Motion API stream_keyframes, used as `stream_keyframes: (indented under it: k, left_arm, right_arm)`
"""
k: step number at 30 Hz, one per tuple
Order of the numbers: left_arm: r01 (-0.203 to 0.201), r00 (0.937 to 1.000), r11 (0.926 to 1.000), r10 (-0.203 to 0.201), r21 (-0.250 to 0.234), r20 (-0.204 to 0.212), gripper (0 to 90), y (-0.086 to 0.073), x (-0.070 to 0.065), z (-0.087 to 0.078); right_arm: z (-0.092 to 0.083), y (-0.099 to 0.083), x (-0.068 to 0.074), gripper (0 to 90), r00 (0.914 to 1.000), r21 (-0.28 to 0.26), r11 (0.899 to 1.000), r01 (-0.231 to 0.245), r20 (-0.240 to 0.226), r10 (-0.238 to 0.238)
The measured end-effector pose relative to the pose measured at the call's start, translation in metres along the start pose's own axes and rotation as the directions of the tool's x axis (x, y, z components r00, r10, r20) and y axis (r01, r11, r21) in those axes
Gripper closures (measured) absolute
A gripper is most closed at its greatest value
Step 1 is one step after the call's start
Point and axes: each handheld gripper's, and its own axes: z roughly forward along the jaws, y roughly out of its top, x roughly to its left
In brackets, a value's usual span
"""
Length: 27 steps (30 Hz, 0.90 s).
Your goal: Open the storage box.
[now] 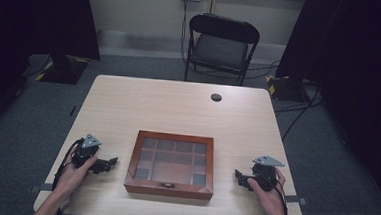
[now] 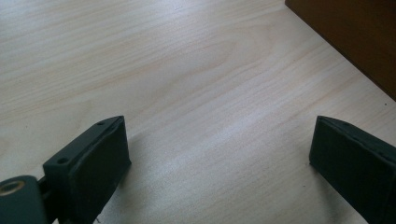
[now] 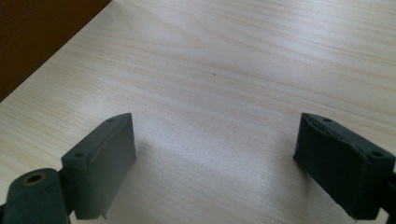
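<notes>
Nearest the camera, two forearms come in over the near edge of the pale wooden table [image 1: 178,107], each hand wrapped around a black two-jaw gripper with a grey three-cornered plate on top. Between them, close to the middle of the near edge, sits a shallow reddish-brown wooden box with a glass lid [image 1: 171,163]; through the glass I can make out a grid of compartments, and a small metal clasp shows on its front wall. The lid is down.

To the box's left, the left gripper [image 1: 111,162] rests near the table's near-left corner, its jaws pointing toward the box's left side but stopping short of it. In the left gripper view the jaws are spread wide over bare wood grain with nothing between them, and the box's dark side [image 2: 355,37] cuts across the upper right corner.

On the other side, the right gripper [image 1: 239,176] lies near the near-right corner, pointing at the box's right side and likewise apart from it. Its jaws too stand wide, with bare tabletop between them, and the box's wall [image 3: 42,37] fills the upper left corner of the right gripper view.

Beyond the far edge stands a black folding chair [image 1: 221,44] on grey carpet.
</notes>
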Motion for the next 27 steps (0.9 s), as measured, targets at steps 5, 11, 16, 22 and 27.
stream_keyframes:
  k: [5, 11, 16, 22, 27]
  left_arm:
    - [0.0, 1.0, 1.0, 0.0, 0.001, 0.0, 3.6, 0.0, 0.0, 0.0]
    - [0.0, 1.0, 1.0, 0.0, 0.0, 0.0, 3.5, 0.0, 0.0, 0.0]
    - [0.0, 1.0, 1.0, 0.0, 0.0, 0.0, 3.5, 0.0, 0.0, 0.0]
    - [0.0, 1.0, 1.0, 0.0, 0.001, 0.0, 3.5, 0.0, 0.0, 0.0]
    - [0.0, 1.0, 1.0, 0.0, 0.0, 0.0, 3.5, 0.0, 0.0, 0.0]
  right_arm:
    - [0.0, 0.0, 0.0, 11.7, 1.0, 0.001, 1.0, 0.0, 0.001, 0.0]
    - [-0.003, 0.005, -0.002, 16.9, 0.9995, 0.034, 0.999, -0.031, 0.005, 0.031]
    - [-0.015, 0.01, -0.003, 20.4, 0.9984, -0.009, 0.999, -0.043, -0.037, 0.043]
    - [-0.024, 0.017, 0.002, 26.6, 0.9941, -0.024, 0.999, -0.043, -0.101, 0.04]
    - [-0.032, 0.024, 0.006, 34.8, 0.9857, -0.057, 0.997, -0.052, -0.163, 0.042]
